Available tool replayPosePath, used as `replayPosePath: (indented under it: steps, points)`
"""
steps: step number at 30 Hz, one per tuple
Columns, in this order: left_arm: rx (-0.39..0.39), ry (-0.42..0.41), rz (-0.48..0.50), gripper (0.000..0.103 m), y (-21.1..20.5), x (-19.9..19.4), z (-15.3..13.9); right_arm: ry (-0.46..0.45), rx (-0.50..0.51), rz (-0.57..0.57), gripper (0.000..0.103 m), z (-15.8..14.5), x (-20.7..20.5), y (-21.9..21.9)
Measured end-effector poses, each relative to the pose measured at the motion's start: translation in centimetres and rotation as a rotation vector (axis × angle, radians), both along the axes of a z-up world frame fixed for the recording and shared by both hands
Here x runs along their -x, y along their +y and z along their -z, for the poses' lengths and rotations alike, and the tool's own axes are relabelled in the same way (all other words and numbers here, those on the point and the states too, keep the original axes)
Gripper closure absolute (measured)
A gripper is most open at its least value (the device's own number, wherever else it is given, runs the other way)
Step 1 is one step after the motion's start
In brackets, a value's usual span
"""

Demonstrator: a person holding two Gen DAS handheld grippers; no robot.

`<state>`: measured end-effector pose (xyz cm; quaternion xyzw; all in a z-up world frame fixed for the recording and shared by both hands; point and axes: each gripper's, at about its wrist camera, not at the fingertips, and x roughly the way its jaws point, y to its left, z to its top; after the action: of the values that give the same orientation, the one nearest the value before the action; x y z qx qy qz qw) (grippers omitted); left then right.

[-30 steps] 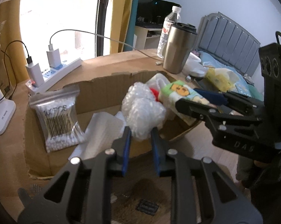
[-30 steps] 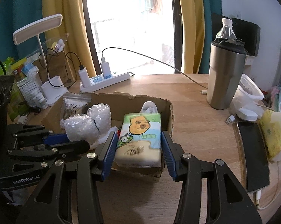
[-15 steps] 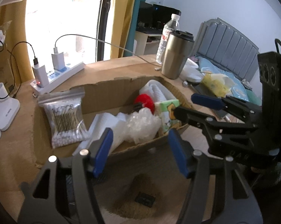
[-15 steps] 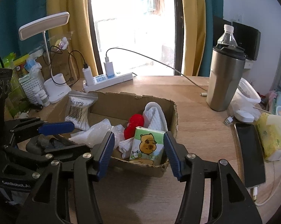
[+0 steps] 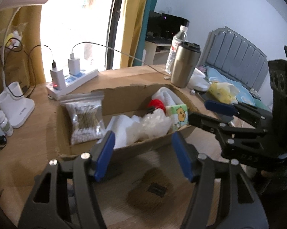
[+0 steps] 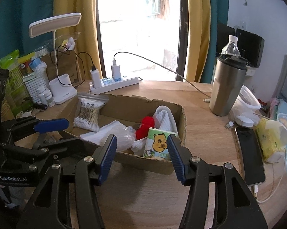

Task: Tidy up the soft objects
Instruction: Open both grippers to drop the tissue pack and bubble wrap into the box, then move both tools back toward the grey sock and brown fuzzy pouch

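Note:
An open cardboard box (image 5: pixel 147 147) (image 6: pixel 153 164) lies on the wooden desk. Inside it are a clump of bubble wrap (image 5: pixel 155 122) (image 6: pixel 124 137), a green tissue pack with a cartoon bear (image 5: pixel 178 114) (image 6: pixel 158 145), a red pom-pom (image 5: pixel 156 104) (image 6: pixel 145 127), a white cloth (image 5: pixel 166 95) (image 6: pixel 166 118) and a bag of cotton swabs (image 5: pixel 86 118) (image 6: pixel 88 112). My left gripper (image 5: pixel 143 143) (image 6: pixel 65 133) hangs open and empty just in front of the box's near wall. My right gripper (image 6: pixel 141 143) (image 5: pixel 202 112) is open and empty too, close to the box's right front corner.
A steel tumbler (image 6: pixel 227 87) and a water bottle (image 6: pixel 231 45) stand behind the box to the right. A phone (image 6: pixel 250 152) and a yellow tissue pack (image 6: pixel 269 141) lie at the right edge. A power strip (image 6: pixel 115 82), a desk lamp (image 6: pixel 55 22) and small bottles (image 6: pixel 46 97) sit at the back left.
My left gripper let go of the bubble wrap and my right gripper let go of the tissue pack; both now lie in the box. Both grippers opened and drew back from it.

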<state>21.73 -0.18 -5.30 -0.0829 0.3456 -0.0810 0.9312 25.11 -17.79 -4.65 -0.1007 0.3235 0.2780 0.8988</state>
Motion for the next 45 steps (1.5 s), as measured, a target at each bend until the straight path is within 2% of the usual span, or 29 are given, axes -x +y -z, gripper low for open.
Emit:
replayPosePath:
  steps: [3, 6, 10, 22, 28, 32, 45]
  points:
    - [0.001, -0.015, -0.02, 0.038, 0.7, 0.7, -0.1, -0.008, 0.008, 0.0, 0.039, -0.2, 0.6, 0.5]
    - [0.004, -0.033, -0.046, 0.037, 1.6, 1.5, -0.2, -0.012, 0.013, -0.001, 0.038, -0.3, 1.2, 0.9]
    - [0.011, -0.053, -0.077, 0.028, 2.9, 2.5, -0.3, -0.015, 0.023, -0.008, 0.038, -0.4, 1.9, 1.6]
    - [0.039, -0.08, -0.147, 0.027, 6.5, 5.2, 0.2, -0.01, 0.05, -0.043, 0.037, 0.1, 3.5, 4.3]
    - [0.047, -0.07, -0.172, 0.027, 8.0, 6.1, 1.1, 0.002, 0.067, -0.055, 0.037, 0.9, 4.0, 5.5]
    - [0.052, -0.062, -0.181, 0.027, 8.7, 6.5, 1.7, 0.015, 0.072, -0.057, 0.03, 1.5, 4.2, 6.1]
    - [0.065, -0.002, -0.197, 0.027, 9.8, 7.2, 4.6, 0.073, 0.09, -0.07, 0.03, 4.4, 5.0, 7.5]
